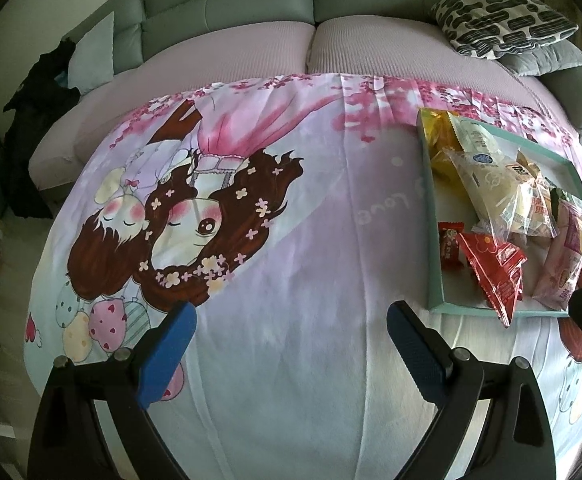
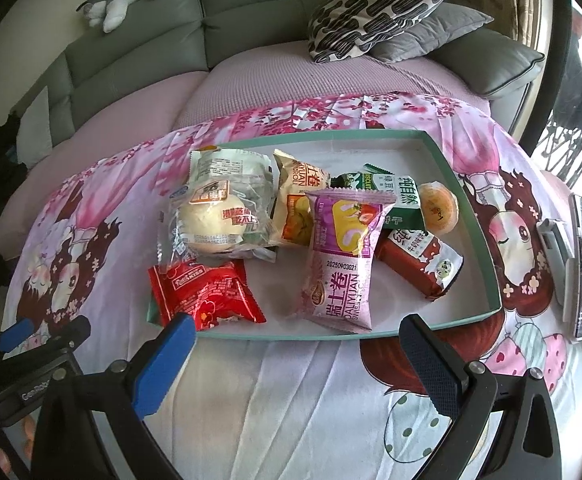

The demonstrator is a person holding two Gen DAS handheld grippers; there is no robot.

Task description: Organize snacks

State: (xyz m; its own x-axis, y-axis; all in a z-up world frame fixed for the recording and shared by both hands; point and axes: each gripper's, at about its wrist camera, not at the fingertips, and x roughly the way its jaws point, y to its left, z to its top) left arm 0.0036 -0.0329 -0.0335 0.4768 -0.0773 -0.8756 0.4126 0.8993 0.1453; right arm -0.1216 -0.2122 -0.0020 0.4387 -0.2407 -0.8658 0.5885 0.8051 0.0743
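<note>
Blue-padded, the left gripper (image 1: pixel 287 336) hovers with jaws spread wide and empty over the cartoon-printed pink cloth (image 1: pixel 291 240) covering the worktop, left of the shallow teal-rimmed cardboard tray (image 2: pixel 487 240). Likewise wide apart and empty, the right gripper (image 2: pixel 295 344) is poised just before the tray's near edge, where the red foil snack packet (image 2: pixel 207 292) and pink Swiss-roll packet (image 2: pixel 341 264) lie among other wrapped snacks.
</note>
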